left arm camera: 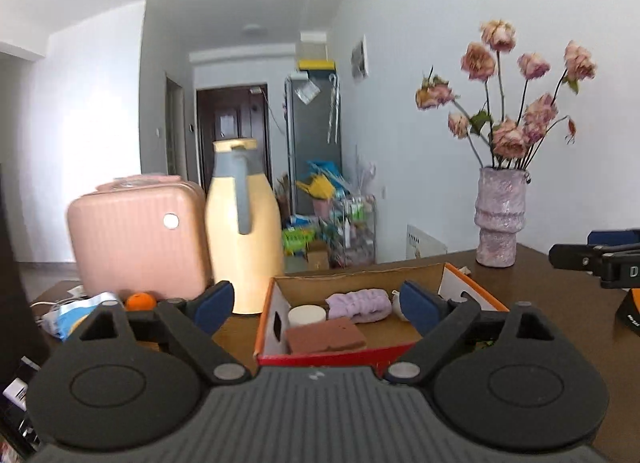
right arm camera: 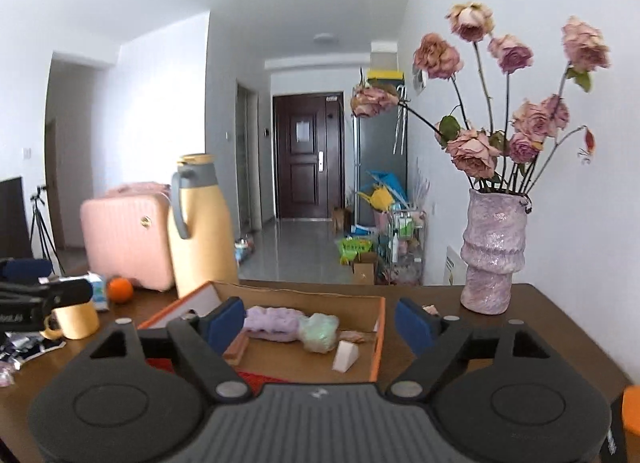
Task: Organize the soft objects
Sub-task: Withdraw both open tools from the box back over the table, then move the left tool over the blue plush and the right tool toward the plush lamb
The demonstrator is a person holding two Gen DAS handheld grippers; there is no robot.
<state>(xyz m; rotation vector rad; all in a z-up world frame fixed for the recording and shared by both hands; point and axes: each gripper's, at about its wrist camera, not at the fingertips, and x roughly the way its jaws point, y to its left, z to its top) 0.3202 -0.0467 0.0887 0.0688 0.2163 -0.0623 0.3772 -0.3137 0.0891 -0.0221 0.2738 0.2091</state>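
Blue pads sit on the two fingers of the left gripper (left arm camera: 316,305), and in the left wrist view they are spread wide apart with nothing between them. The gripper is held level, just above the near side of the box (left arm camera: 320,359), and it looks straight across the brown table (left arm camera: 560,303). Inside the box lie a purple headband (left arm camera: 358,304), a brown sponge (left arm camera: 326,337) and a white round pad (left arm camera: 307,316). The sponge is at the front, the pad is just behind it, and the headband lies beside them toward the right. A pink case (left arm camera: 138,235) and a yellow jug (left arm camera: 244,231) stand behind the box on the left. A small orange (left arm camera: 140,301) rests in front of the case. A vase (left arm camera: 500,219) of pink flowers stands on the right.

In the right wrist view, the right gripper (right arm camera: 320,325) is also level and low over the box (right arm camera: 380,335). Its blue pads are wide apart too, and it holds nothing. Between them you can see the purple headband (right arm camera: 272,323), a pale green fluffy ball (right arm camera: 319,333) touching its end, and a white wedge (right arm camera: 346,357) near the front. The brown sponge (right arm camera: 236,349) peeks out beside the left finger. A yellow cup (right arm camera: 76,319) stands on the table at the left, near the orange (right arm camera: 120,290).
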